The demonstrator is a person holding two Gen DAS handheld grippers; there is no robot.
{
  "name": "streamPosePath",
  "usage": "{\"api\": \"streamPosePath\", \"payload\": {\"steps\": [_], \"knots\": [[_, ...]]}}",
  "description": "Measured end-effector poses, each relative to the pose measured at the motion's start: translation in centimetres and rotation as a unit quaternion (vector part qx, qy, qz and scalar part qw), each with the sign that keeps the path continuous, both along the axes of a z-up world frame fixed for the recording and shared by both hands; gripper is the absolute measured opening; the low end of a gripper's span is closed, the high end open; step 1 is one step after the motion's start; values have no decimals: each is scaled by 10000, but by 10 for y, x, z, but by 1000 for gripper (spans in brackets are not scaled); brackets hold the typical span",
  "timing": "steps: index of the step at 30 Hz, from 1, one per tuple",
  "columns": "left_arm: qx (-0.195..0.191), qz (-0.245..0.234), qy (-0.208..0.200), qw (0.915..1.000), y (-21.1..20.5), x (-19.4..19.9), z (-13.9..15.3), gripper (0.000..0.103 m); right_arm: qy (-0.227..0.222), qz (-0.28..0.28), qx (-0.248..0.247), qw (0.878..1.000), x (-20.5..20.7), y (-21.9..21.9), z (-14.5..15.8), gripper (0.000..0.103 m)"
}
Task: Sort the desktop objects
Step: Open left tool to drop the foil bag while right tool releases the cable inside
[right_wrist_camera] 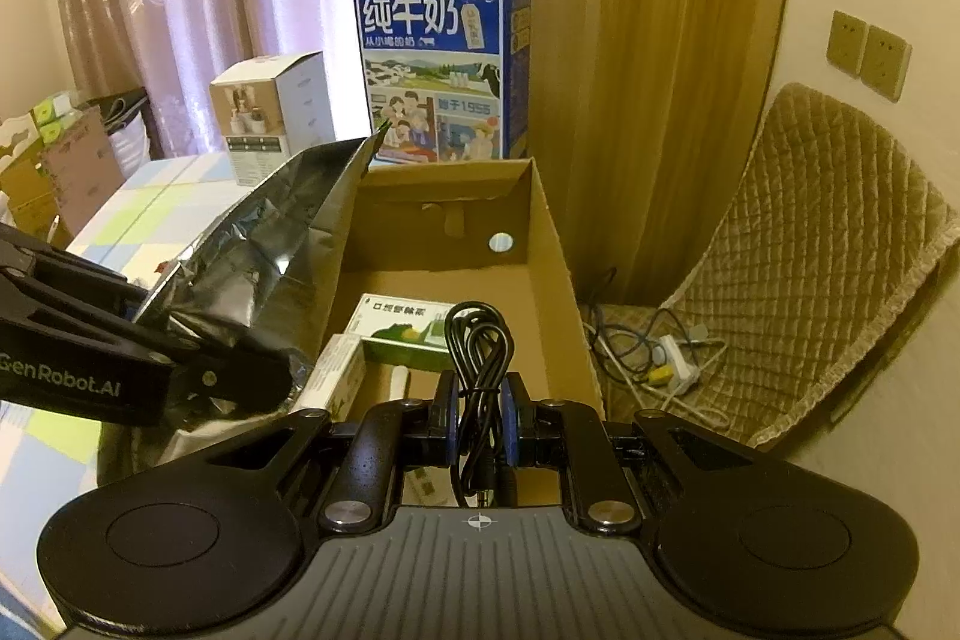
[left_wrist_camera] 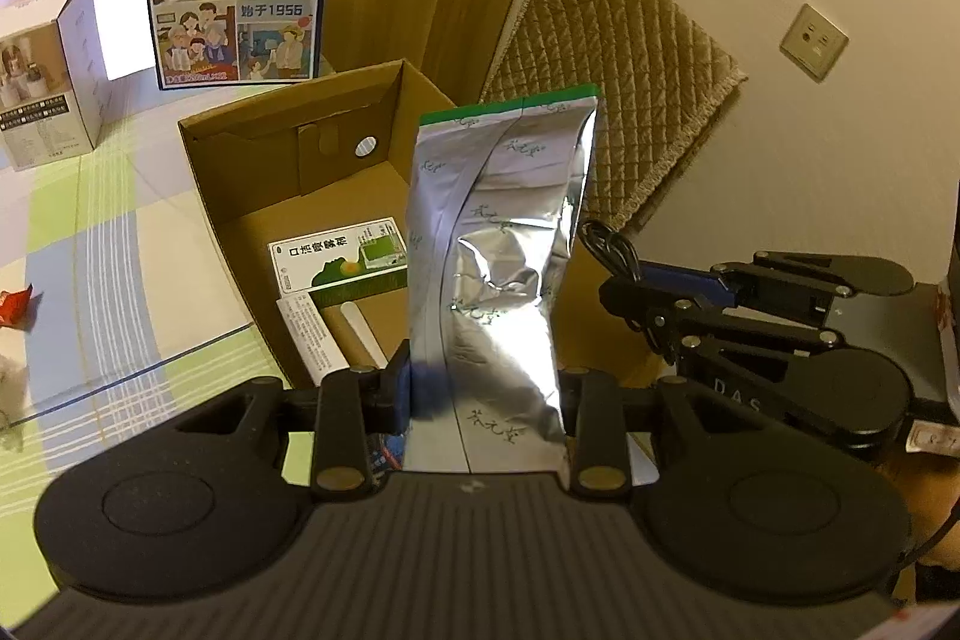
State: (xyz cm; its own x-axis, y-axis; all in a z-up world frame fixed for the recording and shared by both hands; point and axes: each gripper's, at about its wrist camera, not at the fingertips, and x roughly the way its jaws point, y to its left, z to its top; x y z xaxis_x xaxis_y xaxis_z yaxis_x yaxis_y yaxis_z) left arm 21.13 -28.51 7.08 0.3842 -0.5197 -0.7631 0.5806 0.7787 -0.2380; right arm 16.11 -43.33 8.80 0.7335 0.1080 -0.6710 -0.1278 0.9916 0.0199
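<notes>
Step in hand, judged: both loads go into open cardboard box [right_wrist_camera: 549, 244]. Advise carrying foil pouch [left_wrist_camera: 498, 268] fully past box wall before release, lowering flat. Left gripper [left_wrist_camera: 486, 394] clenched on pouch's lower part; pouch upright, silver, creased, green top edge, held above box's near side. Right gripper [right_wrist_camera: 480, 418] grasps coiled black cable [right_wrist_camera: 480, 370] over box interior, w/ green-white carton [right_wrist_camera: 408, 325] lying inside.

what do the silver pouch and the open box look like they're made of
Silver pouch: looks like metallised foil film, shiny, with sharp creases and mirror-like glints; held in the left claw.
Open box: corrugated cardboard, matte brown, with folded flaps and a punched round hole in its far wall.
</notes>
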Motion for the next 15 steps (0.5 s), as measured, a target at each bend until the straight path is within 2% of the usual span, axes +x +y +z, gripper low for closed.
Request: {"api": "streamPosePath", "payload": {"steps": [15], "knots": [[-263, 545, 167, 9980, 6, 27, -25, 30, 76, -33, 40, 10000, 36, -6, -16, 11]]}}
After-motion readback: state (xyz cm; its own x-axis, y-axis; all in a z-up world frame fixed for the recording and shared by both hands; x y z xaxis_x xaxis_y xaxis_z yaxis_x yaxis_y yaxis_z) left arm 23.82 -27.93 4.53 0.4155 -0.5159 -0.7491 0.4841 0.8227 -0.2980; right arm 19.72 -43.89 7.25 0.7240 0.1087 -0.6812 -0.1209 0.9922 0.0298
